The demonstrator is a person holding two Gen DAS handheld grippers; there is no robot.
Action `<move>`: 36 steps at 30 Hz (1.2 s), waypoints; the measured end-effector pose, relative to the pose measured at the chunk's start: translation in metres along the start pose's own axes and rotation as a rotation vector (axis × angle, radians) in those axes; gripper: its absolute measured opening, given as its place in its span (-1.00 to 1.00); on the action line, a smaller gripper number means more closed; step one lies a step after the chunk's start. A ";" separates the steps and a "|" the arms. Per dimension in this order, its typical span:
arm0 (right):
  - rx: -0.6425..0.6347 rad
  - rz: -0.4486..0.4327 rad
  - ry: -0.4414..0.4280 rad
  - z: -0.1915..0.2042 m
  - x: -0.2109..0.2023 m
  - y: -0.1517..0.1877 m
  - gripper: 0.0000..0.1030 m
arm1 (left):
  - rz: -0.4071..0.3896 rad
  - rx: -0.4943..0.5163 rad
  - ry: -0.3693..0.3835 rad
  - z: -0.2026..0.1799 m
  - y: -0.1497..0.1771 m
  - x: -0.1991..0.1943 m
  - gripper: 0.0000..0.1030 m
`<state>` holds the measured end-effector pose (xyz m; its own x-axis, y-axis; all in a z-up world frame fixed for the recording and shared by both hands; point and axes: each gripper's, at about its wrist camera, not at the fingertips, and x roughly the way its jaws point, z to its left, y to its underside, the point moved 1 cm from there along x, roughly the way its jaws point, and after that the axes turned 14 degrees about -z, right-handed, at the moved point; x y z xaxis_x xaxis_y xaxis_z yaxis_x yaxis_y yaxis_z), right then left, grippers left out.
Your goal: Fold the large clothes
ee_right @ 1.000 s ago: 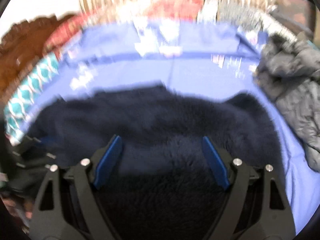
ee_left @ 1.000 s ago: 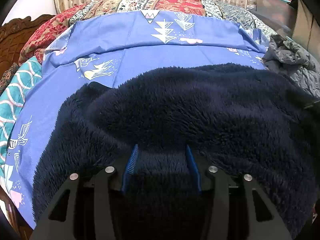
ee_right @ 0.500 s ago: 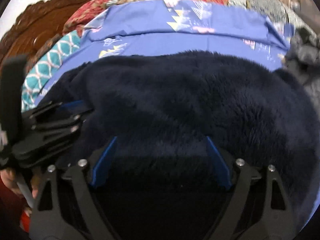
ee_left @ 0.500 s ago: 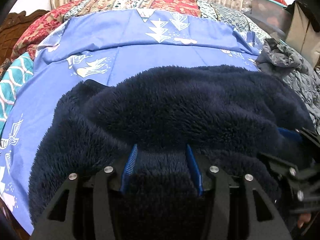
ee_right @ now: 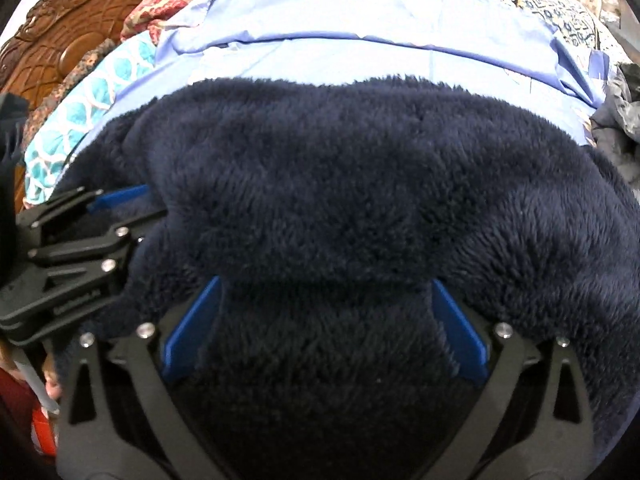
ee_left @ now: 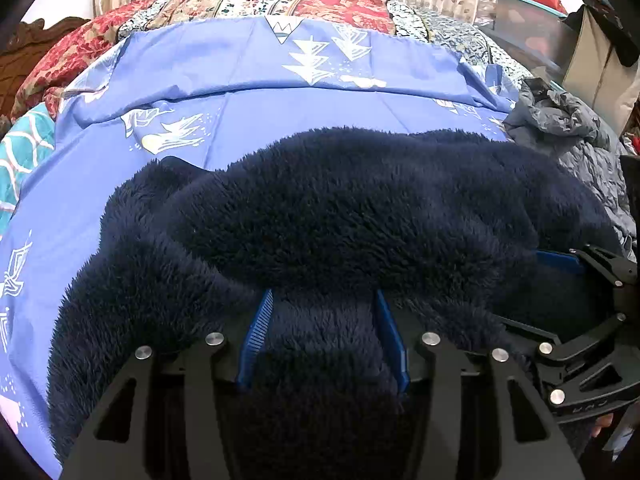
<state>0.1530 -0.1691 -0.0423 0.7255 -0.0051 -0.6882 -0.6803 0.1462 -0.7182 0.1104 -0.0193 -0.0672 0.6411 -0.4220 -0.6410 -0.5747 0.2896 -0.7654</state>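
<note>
The navy fleece garment lies on the blue bedsheet, its near edge bunched between both fingers. Left gripper grasps the fleece; right gripper, spread wider than before, has fleece between its fingers; now at 3 o'clock of left.

Deep-pile navy fleece garment, shaggy and matt, on smooth blue printed cotton sheet, crinkled grey quilted jacket beside it, carved glossy wooden headboard, matt black plastic left gripper
</note>
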 end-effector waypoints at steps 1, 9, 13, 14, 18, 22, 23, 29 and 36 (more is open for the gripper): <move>-0.001 -0.002 0.001 0.001 0.000 0.000 0.89 | -0.001 0.001 -0.002 0.000 0.000 0.000 0.38; -0.013 -0.030 0.017 0.004 -0.007 0.005 0.89 | -0.006 0.018 -0.014 -0.003 0.001 -0.005 0.38; -0.015 -0.052 0.027 0.007 -0.022 0.010 0.87 | -0.003 0.023 -0.023 -0.008 0.001 -0.008 0.39; -0.021 -0.055 0.024 0.007 -0.025 0.010 0.87 | 0.001 0.023 -0.021 -0.008 0.001 -0.010 0.39; -0.040 -0.078 0.021 0.011 -0.050 0.013 0.86 | 0.026 0.018 -0.012 -0.006 -0.002 -0.014 0.39; -0.012 -0.201 -0.030 0.010 -0.100 0.008 0.86 | 0.028 0.020 -0.029 -0.007 -0.010 -0.027 0.39; -0.021 -0.228 -0.012 0.006 -0.113 0.007 0.86 | 0.021 0.019 -0.030 -0.008 -0.013 -0.034 0.39; 0.109 -0.272 0.106 -0.056 -0.153 0.012 0.86 | -0.097 0.001 -0.013 0.005 -0.029 -0.103 0.51; 0.324 -0.242 0.200 -0.135 -0.164 0.034 0.86 | -0.105 -0.108 -0.100 0.067 -0.029 -0.134 0.81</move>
<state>-0.0031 -0.2972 0.0323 0.8035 -0.2632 -0.5339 -0.4030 0.4196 -0.8134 0.0750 0.0865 0.0368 0.7448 -0.3560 -0.5643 -0.5496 0.1522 -0.8214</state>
